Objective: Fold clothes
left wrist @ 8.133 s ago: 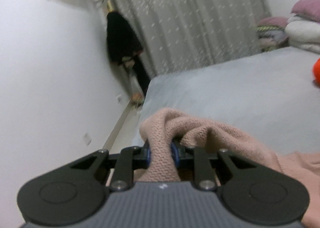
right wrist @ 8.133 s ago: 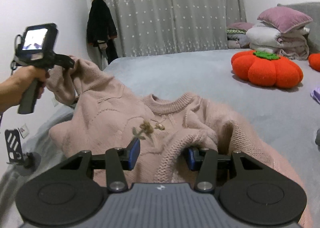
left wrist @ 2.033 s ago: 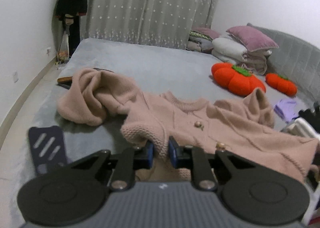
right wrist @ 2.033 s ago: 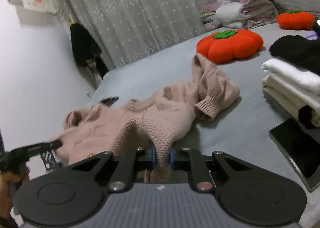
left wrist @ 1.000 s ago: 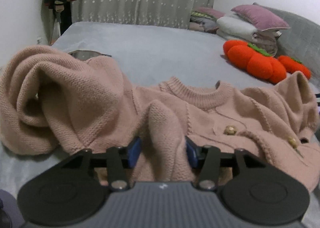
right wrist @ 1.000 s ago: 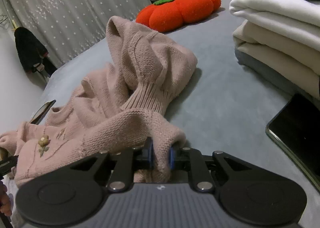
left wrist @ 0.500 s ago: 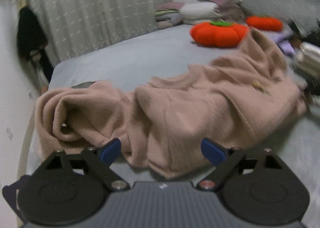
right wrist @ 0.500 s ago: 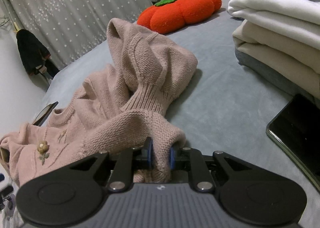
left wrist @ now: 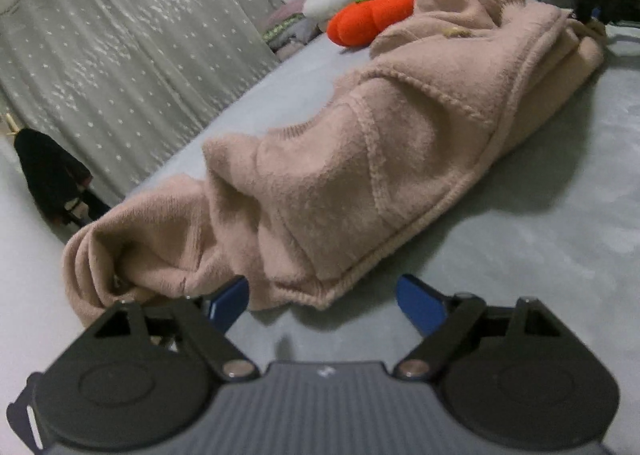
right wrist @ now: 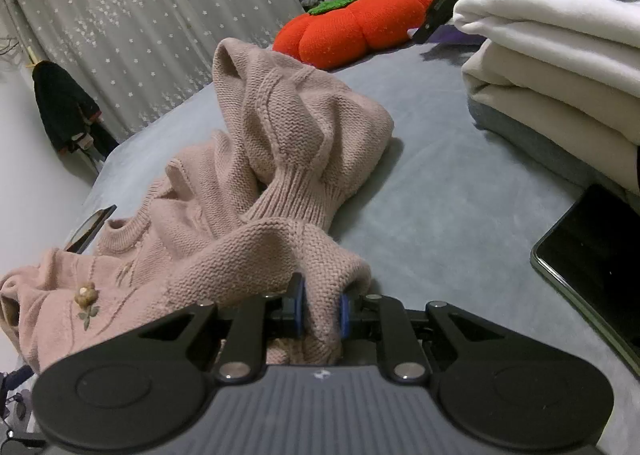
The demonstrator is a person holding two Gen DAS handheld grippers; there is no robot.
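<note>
The left gripper (left wrist: 322, 297) gapes empty just before the pink sweater (left wrist: 360, 159) on the grey bed (left wrist: 540, 239). The right gripper (right wrist: 320, 311) pinches its hem. Nearby: one orange pumpkin cushion (right wrist: 352, 23), one phone (right wrist: 596, 259), three folded garments (right wrist: 560, 67) stacked.

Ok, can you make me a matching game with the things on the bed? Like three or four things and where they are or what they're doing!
Things:
1. left gripper
2. right gripper
3. pumpkin cushion
4. phone

States or places:
A. lies flat on the bed beside the stack of folded clothes
B. open, with nothing between its fingers
C. orange, behind the pink sweater
D. shut on a fold of the pink sweater

Pairs: 1-B, 2-D, 3-C, 4-A
</note>
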